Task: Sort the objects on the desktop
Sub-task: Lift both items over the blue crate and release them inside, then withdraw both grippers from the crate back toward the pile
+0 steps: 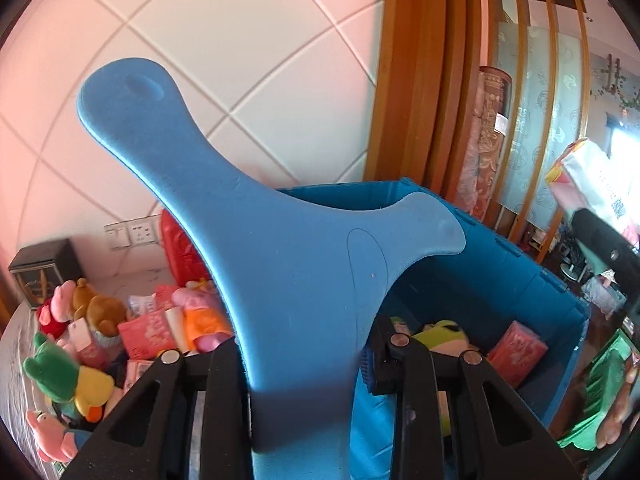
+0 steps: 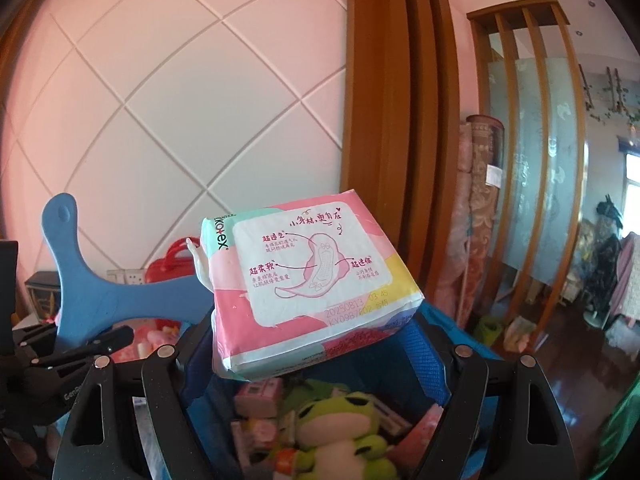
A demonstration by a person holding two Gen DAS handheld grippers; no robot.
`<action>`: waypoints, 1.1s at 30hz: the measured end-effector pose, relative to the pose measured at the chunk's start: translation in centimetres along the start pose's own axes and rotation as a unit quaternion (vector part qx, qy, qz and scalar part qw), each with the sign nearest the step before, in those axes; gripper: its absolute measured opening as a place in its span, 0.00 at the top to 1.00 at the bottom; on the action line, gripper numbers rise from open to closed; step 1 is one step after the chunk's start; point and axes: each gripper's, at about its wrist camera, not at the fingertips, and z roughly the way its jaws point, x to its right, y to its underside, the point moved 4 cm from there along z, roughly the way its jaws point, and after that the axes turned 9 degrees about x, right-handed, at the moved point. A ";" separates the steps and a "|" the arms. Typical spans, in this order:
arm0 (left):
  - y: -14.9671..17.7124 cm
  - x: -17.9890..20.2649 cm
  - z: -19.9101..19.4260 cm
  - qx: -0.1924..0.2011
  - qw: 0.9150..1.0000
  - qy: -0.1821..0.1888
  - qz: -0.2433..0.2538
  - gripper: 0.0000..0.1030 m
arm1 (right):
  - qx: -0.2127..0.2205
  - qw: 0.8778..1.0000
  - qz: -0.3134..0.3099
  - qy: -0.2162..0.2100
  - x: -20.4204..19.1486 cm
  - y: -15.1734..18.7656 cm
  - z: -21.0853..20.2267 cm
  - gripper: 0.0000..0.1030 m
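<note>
My left gripper point(image 1: 304, 364) clamps the blue foam boomerang point(image 1: 256, 240) upright; my right gripper point(image 2: 316, 360) pinches the pink pad pack point(image 2: 316, 280). Both are raised over the blue crate point(image 1: 500, 264), clear of its rim, likely for dropping in beside the frog plush point(image 2: 340, 428).

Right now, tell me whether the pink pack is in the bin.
Out: right gripper holds the pink pack above the blue bin.
</note>
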 end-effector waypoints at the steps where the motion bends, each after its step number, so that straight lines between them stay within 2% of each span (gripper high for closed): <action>1: -0.6 1.0 0.7 -0.007 1.000 0.003 -0.003 0.72 | -0.006 1.000 -0.002 0.001 1.1 -0.3 0.9 0.20; 4: -2.5 4.1 3.6 -0.037 0.999 0.011 -0.013 0.72 | -0.022 1.000 -0.010 0.002 3.4 -0.7 3.6 0.20; 6: -3.2 6.0 5.2 -0.046 0.999 0.000 -0.006 0.72 | -0.026 0.999 -0.020 0.008 4.4 -0.9 4.8 0.20; 12: -3.3 10.5 8.9 -0.076 0.997 -0.021 0.021 0.72 | -0.050 0.998 -0.044 0.007 6.8 -0.7 8.9 0.20; 19: -2.4 12.3 11.1 -0.103 0.993 -0.036 0.041 0.72 | -0.056 0.997 -0.057 -0.013 7.7 -0.3 11.7 0.20; 22: -2.0 11.9 11.8 -0.120 0.991 -0.042 0.030 0.72 | -0.067 0.995 -0.064 -0.029 7.2 0.0 12.9 0.20; 23: -1.9 11.7 12.1 -0.128 0.991 -0.040 0.022 0.69 | -0.069 0.995 -0.063 -0.034 6.9 0.3 13.1 0.20; 27: -0.9 11.5 13.0 -0.158 0.986 -0.041 0.021 0.48 | -0.063 0.995 -0.067 -0.038 6.3 0.4 13.8 0.16; 30: -0.7 11.4 13.2 -0.158 0.986 -0.050 0.023 0.40 | -0.063 0.995 -0.072 -0.039 6.2 0.3 14.3 0.02; 33: -0.6 11.1 13.1 -0.160 0.986 -0.049 0.015 0.37 | -0.063 0.995 -0.072 -0.041 6.1 0.6 14.0 0.00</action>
